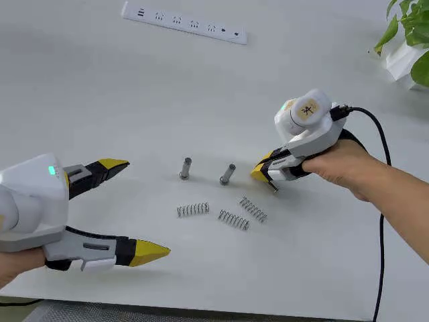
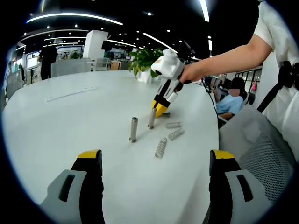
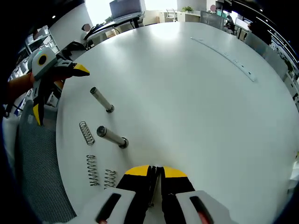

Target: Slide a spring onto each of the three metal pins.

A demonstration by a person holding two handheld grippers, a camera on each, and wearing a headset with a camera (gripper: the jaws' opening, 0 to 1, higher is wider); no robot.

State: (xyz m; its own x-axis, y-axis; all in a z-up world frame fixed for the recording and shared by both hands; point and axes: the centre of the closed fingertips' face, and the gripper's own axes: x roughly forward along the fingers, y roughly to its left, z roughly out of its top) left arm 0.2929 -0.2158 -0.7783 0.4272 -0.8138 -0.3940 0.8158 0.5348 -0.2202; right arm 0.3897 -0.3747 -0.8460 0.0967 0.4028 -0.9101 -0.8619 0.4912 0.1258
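The right claw (image 1: 263, 173) is pressed together at the right of the work and seems to pinch the third pin (image 1: 272, 186), whose tip pokes down toward the table (image 1: 201, 87). The three springs (image 1: 233, 219) lie flat just to its near left. The rightmost spring (image 1: 253, 209) is closest, with its long axis running from far left to near right. The two pins (image 1: 186, 168) stand just beyond the springs, on their bases with their long axes pointing up. The left claw (image 1: 147, 206) is spread wide and empty, well apart on the near left. It is aimed rightward at the springs, so I judge it the free one to fetch a spring.
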